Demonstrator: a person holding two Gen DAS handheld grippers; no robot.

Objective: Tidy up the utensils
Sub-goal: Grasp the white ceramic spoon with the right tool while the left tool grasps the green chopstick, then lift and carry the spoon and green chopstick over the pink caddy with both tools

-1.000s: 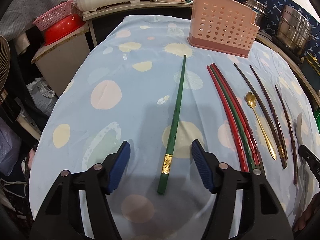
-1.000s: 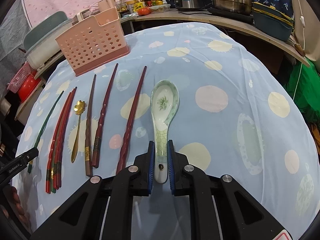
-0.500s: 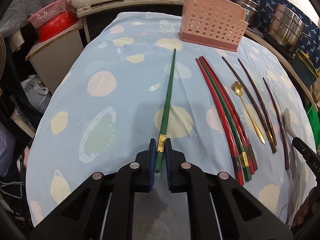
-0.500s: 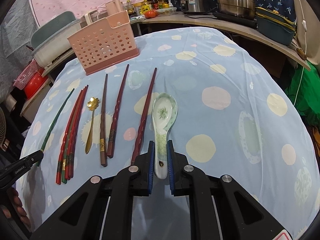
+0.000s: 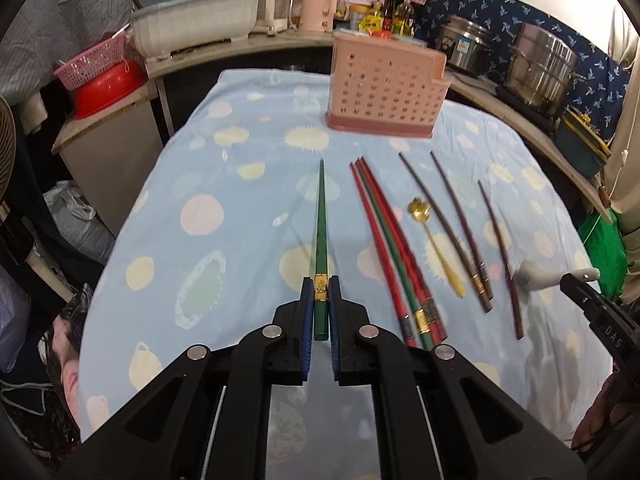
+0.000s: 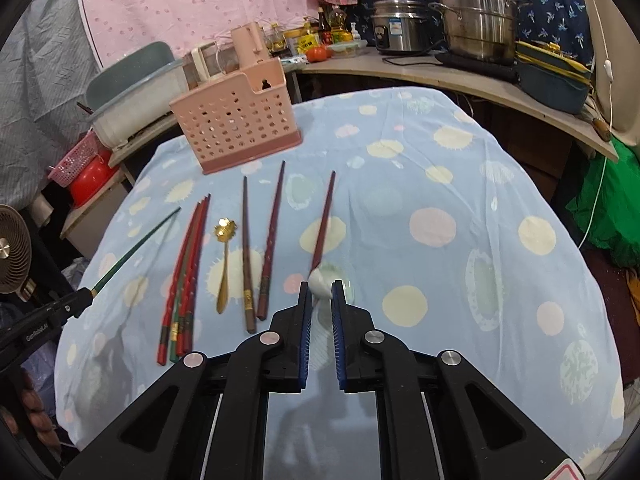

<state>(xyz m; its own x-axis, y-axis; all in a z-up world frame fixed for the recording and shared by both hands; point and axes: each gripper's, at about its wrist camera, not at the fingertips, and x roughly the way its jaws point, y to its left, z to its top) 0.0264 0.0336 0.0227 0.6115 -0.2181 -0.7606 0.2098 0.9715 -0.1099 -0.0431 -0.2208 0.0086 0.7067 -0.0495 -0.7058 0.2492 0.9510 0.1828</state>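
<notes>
The right gripper (image 5: 576, 280) reads "DAS"; the left gripper (image 6: 86, 298), "GenRobot.AI".

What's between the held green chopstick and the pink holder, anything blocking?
Nothing visible. The left gripper is shut on the green chopstick, which points toward the pink holder over bare cloth. The red and green chopsticks lie off to the right of that line.

Right tool (image 6: 321, 296) clamps ceramic spoon (image 6: 320, 280) (blurred) above tablecloth (image 6: 440, 184).
</notes>
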